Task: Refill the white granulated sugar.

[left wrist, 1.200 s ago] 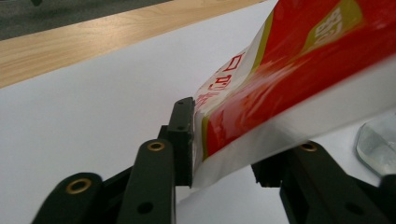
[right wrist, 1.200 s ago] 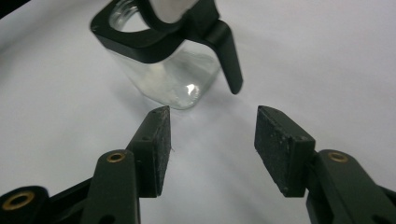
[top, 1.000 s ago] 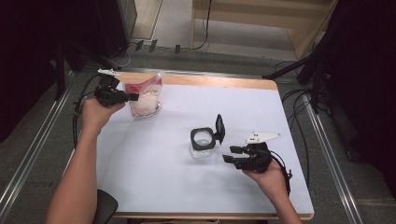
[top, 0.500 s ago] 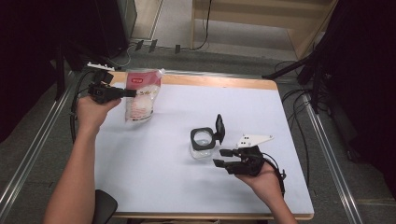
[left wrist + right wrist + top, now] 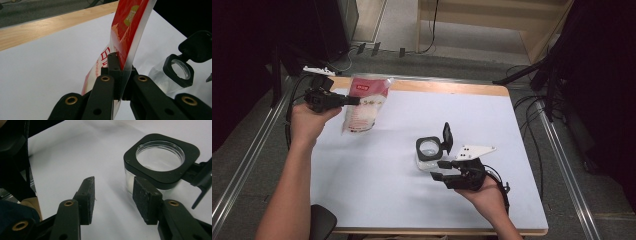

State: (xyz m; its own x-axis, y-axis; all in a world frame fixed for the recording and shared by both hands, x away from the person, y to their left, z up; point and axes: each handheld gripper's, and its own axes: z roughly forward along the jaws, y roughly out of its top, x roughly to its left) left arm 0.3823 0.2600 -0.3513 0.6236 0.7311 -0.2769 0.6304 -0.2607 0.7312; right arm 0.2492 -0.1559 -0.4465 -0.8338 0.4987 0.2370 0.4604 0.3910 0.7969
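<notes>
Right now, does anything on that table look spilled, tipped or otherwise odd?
Nothing is spilled or damaged. The red and white bag hangs tilted off the table because the left gripper is shut on its edge. The clear jar stands upright with its black flip lid open, and the right gripper sits beside it, jaws apart.

pouch (image 5: 130,27) top cut off; print perhaps unreadable.

Glossy plastic pouch (image 5: 363,102), clear plastic jar (image 5: 430,152), matt white tabletop (image 5: 377,175)
</notes>
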